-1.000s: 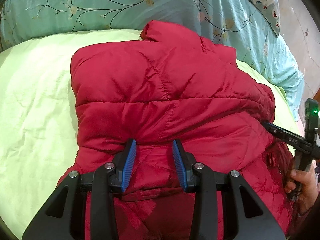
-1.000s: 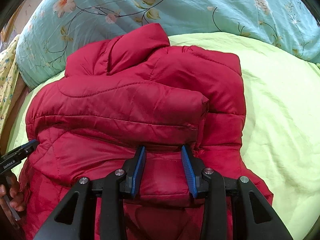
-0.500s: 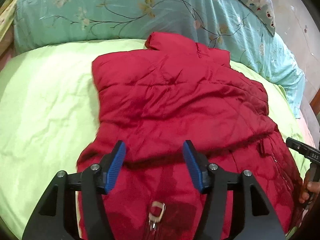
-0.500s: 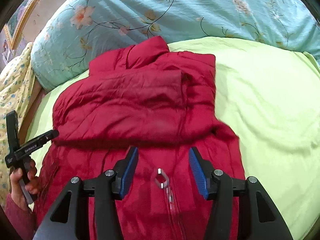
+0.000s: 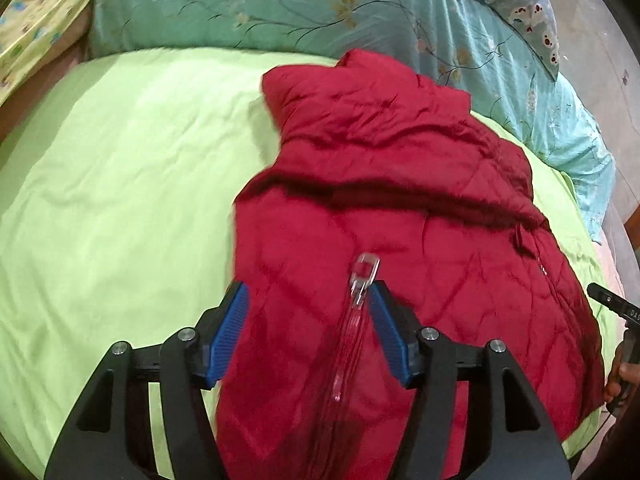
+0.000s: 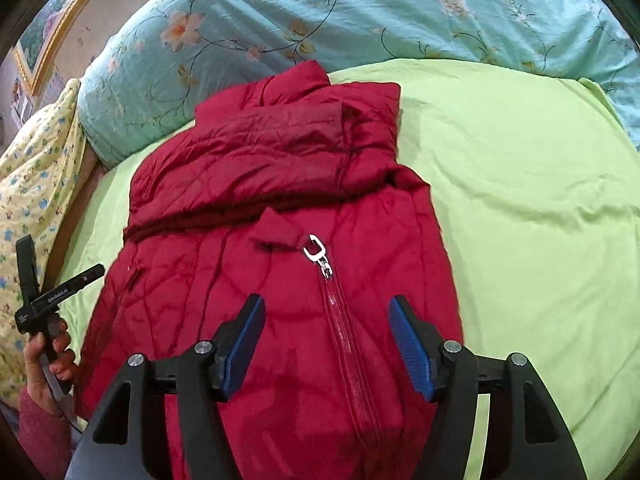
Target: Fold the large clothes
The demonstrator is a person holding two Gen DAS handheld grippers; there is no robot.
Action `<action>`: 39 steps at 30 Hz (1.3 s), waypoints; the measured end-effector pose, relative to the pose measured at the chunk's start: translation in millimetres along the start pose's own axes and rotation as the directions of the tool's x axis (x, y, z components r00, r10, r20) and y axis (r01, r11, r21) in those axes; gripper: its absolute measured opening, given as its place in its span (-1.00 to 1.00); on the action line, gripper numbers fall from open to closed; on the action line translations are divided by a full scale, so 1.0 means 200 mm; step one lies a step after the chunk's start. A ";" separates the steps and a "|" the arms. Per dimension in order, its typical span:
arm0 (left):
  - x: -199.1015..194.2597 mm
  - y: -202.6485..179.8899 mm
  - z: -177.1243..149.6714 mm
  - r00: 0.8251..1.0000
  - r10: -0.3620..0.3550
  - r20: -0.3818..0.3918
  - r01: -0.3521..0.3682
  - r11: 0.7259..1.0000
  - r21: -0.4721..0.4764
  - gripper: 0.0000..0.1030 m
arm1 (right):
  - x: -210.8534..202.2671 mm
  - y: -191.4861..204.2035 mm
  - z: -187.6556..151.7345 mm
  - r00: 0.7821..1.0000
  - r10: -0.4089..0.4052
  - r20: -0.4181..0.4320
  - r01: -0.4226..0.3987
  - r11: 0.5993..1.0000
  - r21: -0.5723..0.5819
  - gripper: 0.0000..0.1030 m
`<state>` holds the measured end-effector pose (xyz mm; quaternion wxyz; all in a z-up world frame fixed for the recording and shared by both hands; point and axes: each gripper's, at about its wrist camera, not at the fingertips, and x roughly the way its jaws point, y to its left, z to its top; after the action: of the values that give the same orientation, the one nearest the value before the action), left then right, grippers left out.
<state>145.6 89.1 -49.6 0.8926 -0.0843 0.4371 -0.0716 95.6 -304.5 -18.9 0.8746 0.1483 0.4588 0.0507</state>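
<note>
A red quilted puffer jacket [image 5: 400, 200] lies on the light green bedsheet [image 5: 112, 200], sleeves folded across its chest, collar toward the pillows. Its zipper pull [image 5: 364, 276] shows in the left wrist view, blurred. My left gripper [image 5: 308, 332] is open and empty above the jacket's lower part. In the right wrist view the jacket [image 6: 280, 184] shows the silver zipper pull [image 6: 316, 252] at mid front. My right gripper [image 6: 328, 344] is open and empty above the hem end, straddling the zipper line. Each view shows the other gripper at its edge [image 5: 616, 308] [image 6: 52, 292].
A teal floral duvet [image 6: 360, 12] lies along the head of the bed. A yellow floral cover [image 6: 28, 184] sits at the left in the right wrist view. A patterned pillow [image 5: 528, 4] lies at the far right corner. The green sheet [image 6: 540, 200] stretches right of the jacket.
Both grippers have opened wider and pulled back from the jacket. More of the jacket's lower part and the zipper are in view.
</note>
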 end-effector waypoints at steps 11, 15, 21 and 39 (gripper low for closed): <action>-0.16 0.12 -0.26 0.999 0.018 -0.044 -0.019 0.999 -0.030 0.20 | -0.17 -0.05 -0.14 0.994 -0.110 0.020 0.111 0.993 -0.051 0.49; -0.20 0.12 -0.32 0.999 0.017 -0.051 -0.019 0.999 -0.033 0.27 | -0.20 -0.08 -0.20 0.991 -0.129 0.016 0.130 0.991 -0.038 0.51; -0.24 0.14 -0.41 0.997 0.013 -0.071 -0.017 0.998 -0.053 0.27 | -0.23 -0.14 -0.29 0.990 -0.141 -0.012 0.141 0.990 -0.011 0.52; -0.31 0.18 -0.59 0.992 -0.012 -0.124 0.005 0.999 -0.052 0.27 | -0.21 -0.21 -0.53 0.985 0.024 -0.172 -0.015 0.998 0.055 0.05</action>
<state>17.3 125.8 -80.5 0.8609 -0.1045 0.4930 -0.0693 -17.7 -331.4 -55.0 0.8268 0.1713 0.5325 0.0595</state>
